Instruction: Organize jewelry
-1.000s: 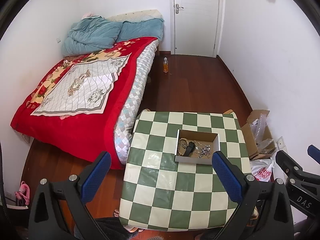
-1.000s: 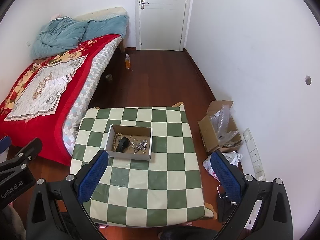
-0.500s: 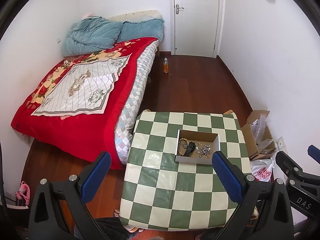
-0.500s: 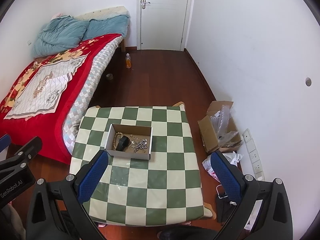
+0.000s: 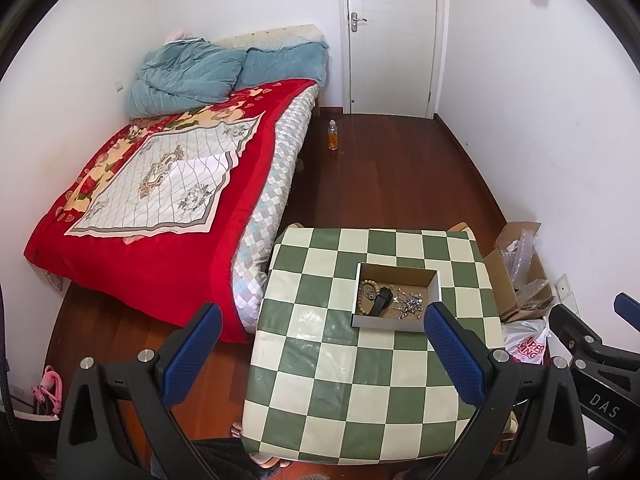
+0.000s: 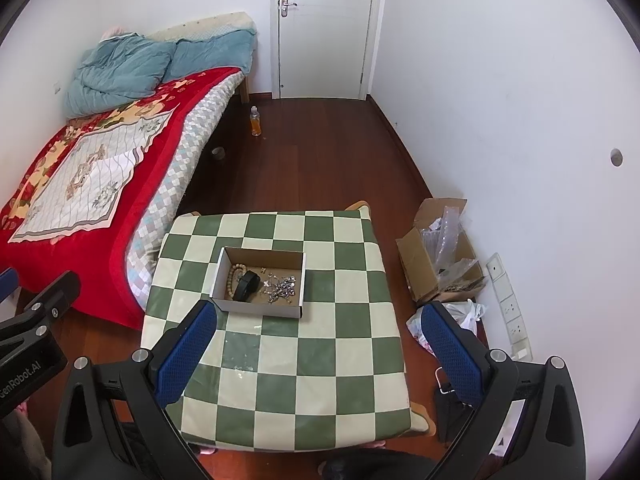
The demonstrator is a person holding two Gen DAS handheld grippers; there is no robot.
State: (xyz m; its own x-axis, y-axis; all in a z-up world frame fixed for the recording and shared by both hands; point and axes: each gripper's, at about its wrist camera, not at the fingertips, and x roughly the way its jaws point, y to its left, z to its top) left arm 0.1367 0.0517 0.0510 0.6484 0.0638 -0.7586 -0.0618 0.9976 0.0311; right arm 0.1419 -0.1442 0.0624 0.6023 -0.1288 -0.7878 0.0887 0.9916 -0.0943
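A shallow open cardboard box (image 5: 396, 322) (image 6: 260, 307) sits on a small table with a green and cream checked cloth (image 5: 352, 384) (image 6: 304, 360). In it lie a wooden bead bracelet (image 5: 366, 294) (image 6: 232, 276), a black band (image 5: 380, 300) (image 6: 246, 285) and a tangle of silver chain (image 5: 408, 303) (image 6: 280, 286). My left gripper (image 5: 320, 356) and right gripper (image 6: 316, 354) are both open and empty, held high above the table's near side, well short of the box.
A bed with a red quilt (image 5: 160, 184) stands left of the table. A bottle (image 5: 333, 136) stands on the wood floor before a white door (image 5: 390, 36). An open carton of plastic wrap (image 6: 440, 256) and a bag (image 5: 528, 344) lie right of the table.
Both views have shifted only slightly; in the right wrist view the table and box have drifted a little up. Nothing was grasped or moved.
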